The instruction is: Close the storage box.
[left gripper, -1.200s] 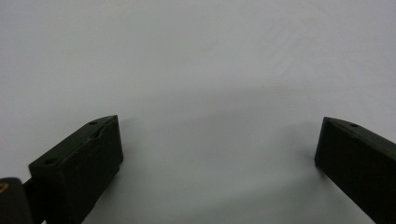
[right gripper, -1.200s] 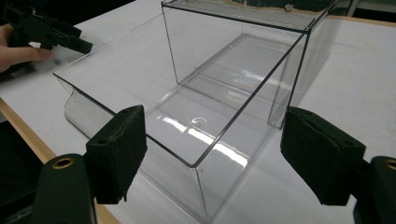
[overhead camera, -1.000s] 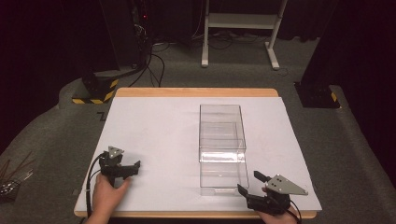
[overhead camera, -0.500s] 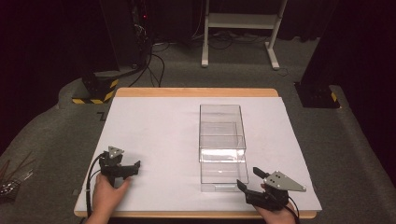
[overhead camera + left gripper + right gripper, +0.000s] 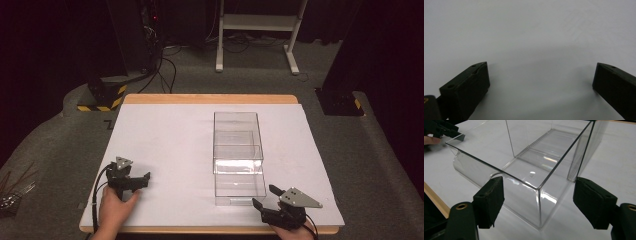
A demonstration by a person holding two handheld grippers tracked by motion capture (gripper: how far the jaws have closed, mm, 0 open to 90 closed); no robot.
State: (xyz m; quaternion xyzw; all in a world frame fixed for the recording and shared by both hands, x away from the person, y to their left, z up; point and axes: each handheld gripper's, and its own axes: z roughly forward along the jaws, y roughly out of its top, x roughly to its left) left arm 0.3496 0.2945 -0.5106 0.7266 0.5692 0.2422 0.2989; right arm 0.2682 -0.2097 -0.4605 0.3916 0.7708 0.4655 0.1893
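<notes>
A clear plastic box (image 5: 238, 145) lies on the white table top (image 5: 165, 140), right of centre, with a clear drawer (image 5: 240, 187) sticking out of its near end. My right gripper (image 5: 264, 196) stands open just right of the drawer's near end. In the right gripper view, its jaws (image 5: 539, 202) are apart on either side of the drawer's near corner (image 5: 537, 195), not touching it. My left gripper (image 5: 141, 180) rests at the near left, held by a hand (image 5: 114, 210). It is open (image 5: 541, 82) over bare white surface, holding nothing.
The table's wooden rim (image 5: 200, 98) runs along the far side, and its near edge (image 5: 434, 197) is close behind my right gripper. Beyond the table are grey carpet, a white stand (image 5: 255, 30) and floor cables (image 5: 165, 70). The left gripper (image 5: 444, 130) shows past the drawer.
</notes>
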